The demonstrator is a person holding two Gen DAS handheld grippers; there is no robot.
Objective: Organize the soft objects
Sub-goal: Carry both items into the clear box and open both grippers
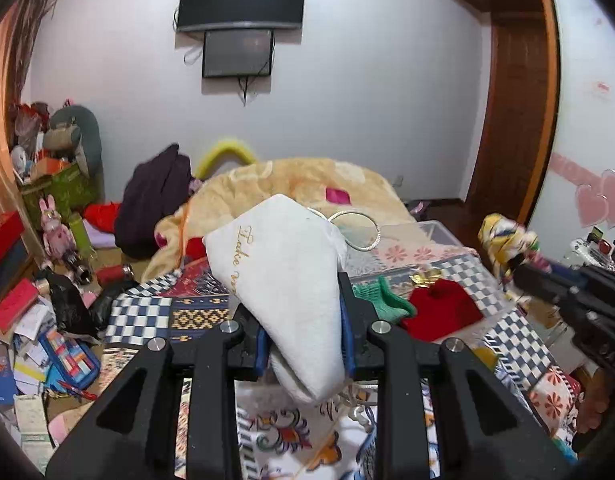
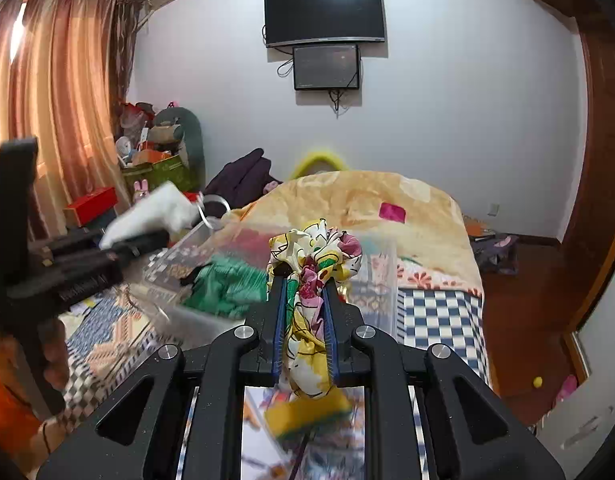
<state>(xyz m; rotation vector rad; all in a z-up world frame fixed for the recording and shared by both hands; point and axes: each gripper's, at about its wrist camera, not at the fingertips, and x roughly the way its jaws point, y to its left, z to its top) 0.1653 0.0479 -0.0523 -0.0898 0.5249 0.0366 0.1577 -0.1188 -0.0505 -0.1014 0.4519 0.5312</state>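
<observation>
My left gripper (image 1: 303, 312) is shut on a white cloth pouch (image 1: 283, 272) with gold lettering and holds it above the bed; it also shows blurred in the right wrist view (image 2: 151, 212). My right gripper (image 2: 305, 280) is shut on a bunched floral cloth (image 2: 313, 256), yellow, white and pink, also seen at the right of the left wrist view (image 1: 503, 240). A green knit piece (image 1: 383, 298) and a red knit piece (image 1: 443, 312) lie on the patchwork bedcover. A clear plastic bin (image 2: 371, 276) sits on the bed ahead of my right gripper.
A beige blanket (image 1: 307, 184) is heaped at the far end of the bed. A dark jacket (image 1: 155, 200) lies left of it. The floor at the left holds boxes, papers and toys (image 1: 47, 320). A yellow sponge (image 2: 307, 412) lies below my right gripper. A wooden wardrobe (image 1: 515, 100) stands right.
</observation>
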